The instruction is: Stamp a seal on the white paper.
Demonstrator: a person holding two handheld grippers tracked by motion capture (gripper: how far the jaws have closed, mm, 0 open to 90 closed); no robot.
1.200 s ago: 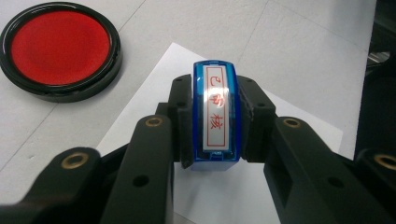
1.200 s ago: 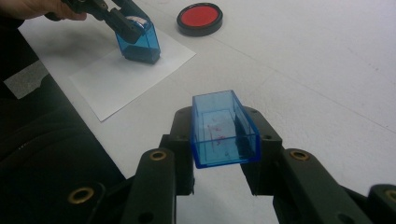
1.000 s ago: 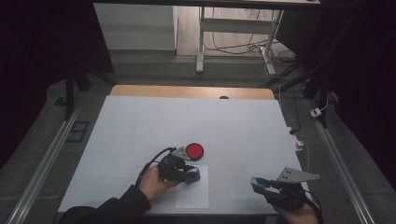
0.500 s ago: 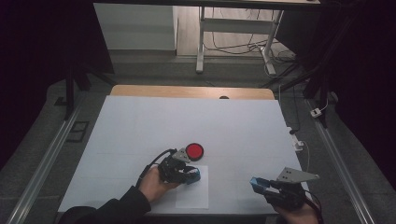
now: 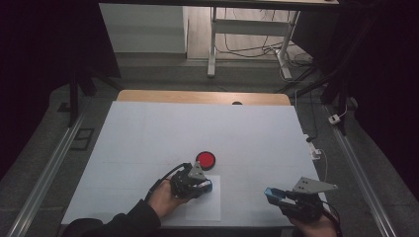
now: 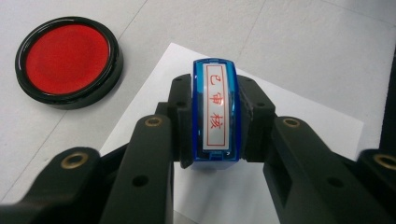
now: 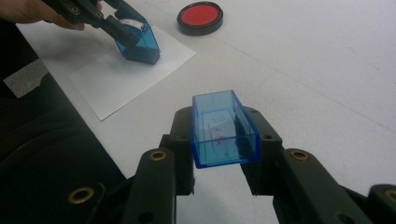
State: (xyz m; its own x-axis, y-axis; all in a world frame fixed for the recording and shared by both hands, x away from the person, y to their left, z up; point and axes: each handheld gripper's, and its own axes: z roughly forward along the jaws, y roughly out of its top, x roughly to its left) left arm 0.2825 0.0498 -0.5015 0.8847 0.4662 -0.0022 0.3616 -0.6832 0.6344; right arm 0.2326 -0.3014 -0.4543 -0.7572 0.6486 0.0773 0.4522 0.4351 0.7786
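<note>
Blue transparent plastic stamp, label reading 已审核 in red: left gripper is pinching it over white paper sheet, slightly nearer than before. Right gripper is pinching blue transparent plastic cap, unmoved.

The stamp is clear blue glossy plastic with a shiny white label on top, and its cap is the same see-through blue plastic. The ink pad has a glossy black rim around a matt red pad. The paper sheet is plain matt white.
</note>
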